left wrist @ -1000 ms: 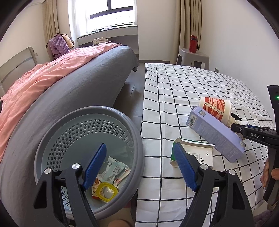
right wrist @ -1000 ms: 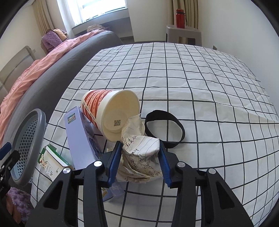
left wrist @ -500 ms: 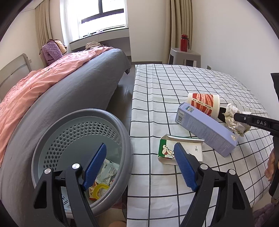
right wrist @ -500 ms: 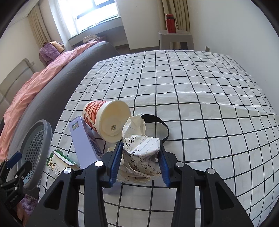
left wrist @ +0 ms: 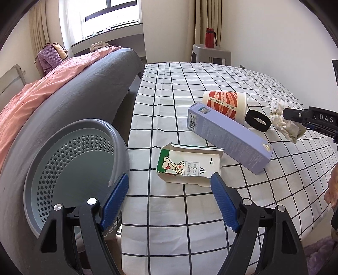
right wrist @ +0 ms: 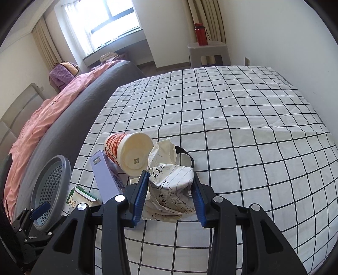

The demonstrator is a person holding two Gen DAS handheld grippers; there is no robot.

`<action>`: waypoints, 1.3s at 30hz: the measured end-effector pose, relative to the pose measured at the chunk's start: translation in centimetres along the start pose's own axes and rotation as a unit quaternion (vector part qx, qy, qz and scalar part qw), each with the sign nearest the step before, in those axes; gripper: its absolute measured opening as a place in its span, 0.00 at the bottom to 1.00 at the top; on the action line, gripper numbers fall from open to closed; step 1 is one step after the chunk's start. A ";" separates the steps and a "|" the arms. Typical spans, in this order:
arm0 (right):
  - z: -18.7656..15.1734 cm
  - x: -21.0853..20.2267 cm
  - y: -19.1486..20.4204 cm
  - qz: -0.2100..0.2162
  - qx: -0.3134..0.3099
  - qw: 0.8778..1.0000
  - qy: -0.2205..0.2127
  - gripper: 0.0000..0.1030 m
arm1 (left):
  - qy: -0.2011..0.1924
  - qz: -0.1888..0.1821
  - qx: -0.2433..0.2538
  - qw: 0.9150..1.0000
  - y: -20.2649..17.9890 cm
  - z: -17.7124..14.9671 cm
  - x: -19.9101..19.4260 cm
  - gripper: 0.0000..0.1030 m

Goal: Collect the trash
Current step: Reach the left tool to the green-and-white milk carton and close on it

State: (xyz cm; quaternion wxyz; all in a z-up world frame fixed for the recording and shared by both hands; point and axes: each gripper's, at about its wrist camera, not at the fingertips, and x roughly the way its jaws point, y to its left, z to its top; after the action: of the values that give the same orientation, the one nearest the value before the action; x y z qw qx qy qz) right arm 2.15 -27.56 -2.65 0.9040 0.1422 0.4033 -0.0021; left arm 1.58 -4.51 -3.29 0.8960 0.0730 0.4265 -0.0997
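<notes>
My right gripper (right wrist: 170,179) is shut on a crumpled, handwritten paper ball (right wrist: 169,182) and holds it above the checked tablecloth (right wrist: 243,127); the ball also shows in the left wrist view (left wrist: 285,122). My left gripper (left wrist: 169,184) is open and empty, just in front of a torn small carton (left wrist: 190,165). A long lilac box (left wrist: 228,135), a red-and-white paper cup (left wrist: 226,103) on its side and a black band (left wrist: 257,120) lie on the cloth. The grey perforated trash basket (left wrist: 69,165) stands left of the table.
A bed with grey cover (left wrist: 74,101) and pink quilt (left wrist: 27,99) runs along the left. A grey stool (right wrist: 208,51) with a red bottle (right wrist: 200,13) stands at the far wall. A person's hand (left wrist: 332,186) is at the right edge.
The left gripper swung right from over the basket toward the torn carton. The right gripper lifted the paper ball up and back from the cup.
</notes>
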 end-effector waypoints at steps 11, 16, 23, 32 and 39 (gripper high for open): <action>0.6 -1.1 -0.4 0.018 0.007 1.000 -0.009 0.38 | 0.038 -0.012 -0.030 0.999 -2.0 -0.5 1.8 0.74; 0.8 -1.8 -0.3 0.022 0.007 1.000 -0.016 0.38 | 0.036 -0.002 -0.038 0.999 -2.8 -0.6 2.4 0.74; 0.7 -2.5 -0.7 0.025 0.011 0.999 -0.022 0.38 | 0.037 0.003 -0.034 0.999 -4.4 -0.3 3.1 0.74; 0.6 -2.8 -0.9 0.026 0.012 0.999 -0.024 0.38 | 0.050 0.025 -0.048 0.997 -3.1 -0.7 4.0 0.74; 0.6 -2.9 -0.8 0.026 0.011 0.999 -0.025 0.38 | 0.056 0.038 -0.051 0.996 -1.4 -1.8 3.0 0.74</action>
State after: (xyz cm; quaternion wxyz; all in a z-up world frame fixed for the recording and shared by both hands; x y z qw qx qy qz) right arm 0.52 -28.84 -0.33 0.9120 0.1627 0.3764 0.0135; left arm 1.74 -5.83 -6.82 0.8765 0.0486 0.4774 -0.0391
